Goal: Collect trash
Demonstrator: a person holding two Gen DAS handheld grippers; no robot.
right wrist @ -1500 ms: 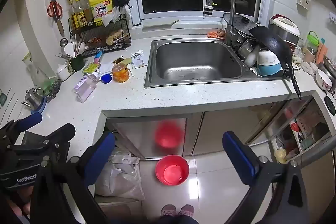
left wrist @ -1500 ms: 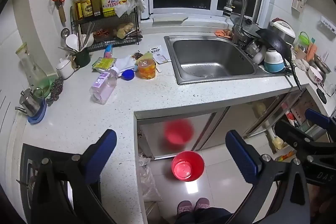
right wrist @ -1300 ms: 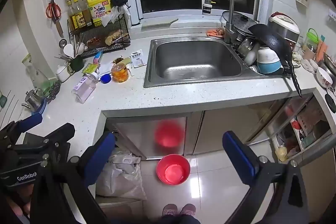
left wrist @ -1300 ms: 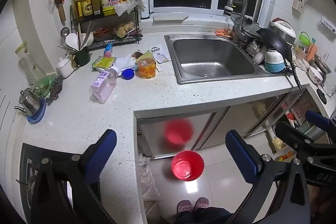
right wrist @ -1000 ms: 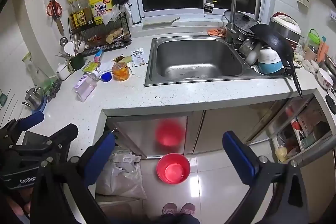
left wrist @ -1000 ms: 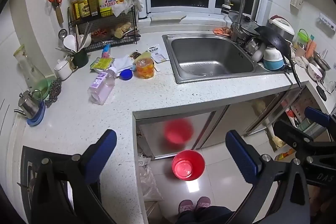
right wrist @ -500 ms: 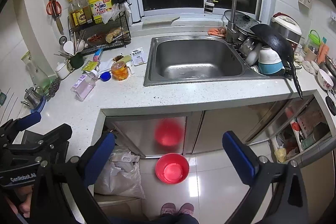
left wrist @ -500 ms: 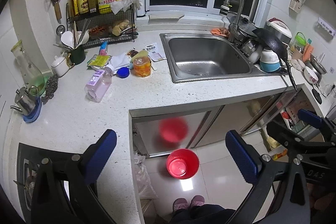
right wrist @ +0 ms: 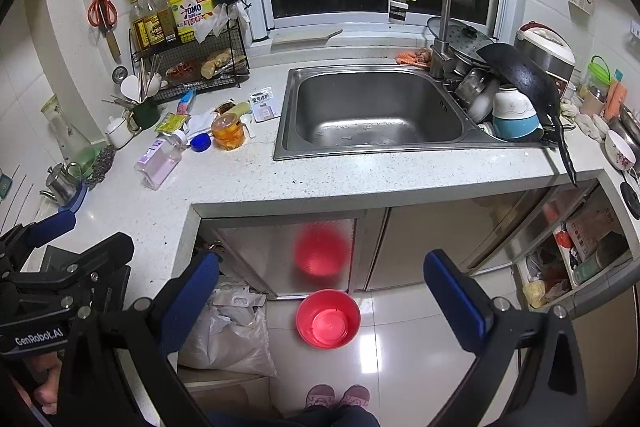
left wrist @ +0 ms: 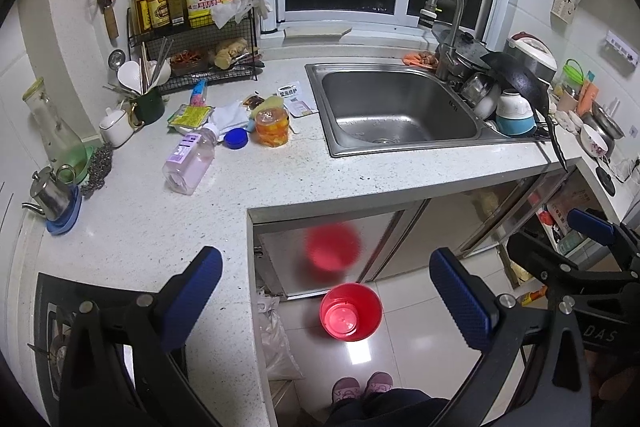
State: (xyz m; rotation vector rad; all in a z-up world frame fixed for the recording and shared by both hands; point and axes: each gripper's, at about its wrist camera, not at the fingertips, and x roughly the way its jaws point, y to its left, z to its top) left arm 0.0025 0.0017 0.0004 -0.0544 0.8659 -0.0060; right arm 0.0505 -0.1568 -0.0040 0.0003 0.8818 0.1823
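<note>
I see my left gripper [left wrist: 326, 289] spread wide at the bottom of its frame, blue pads apart, holding and touching nothing. My right gripper [right wrist: 320, 291] is released just as wide, also empty. Between both pairs of fingers, at lower centre, the round red plastic bin [right wrist: 328, 319] stands on the glossy tiled floor in front of the steel cabinet door. In the upper left of the frame, on the speckled white stone counter [left wrist: 160, 211], the trash lies near the sink: a clear pink-tinted plastic bottle [left wrist: 188, 163] on its side, a blue round cap [left wrist: 235, 139] just beside its neck, an orange-filled clear jar [left wrist: 272, 127] and a yellow-green wrapper [left wrist: 191, 115]. Compared with a second and a half ago, my view has pulled slightly back and higher; both grippers stay open.
</note>
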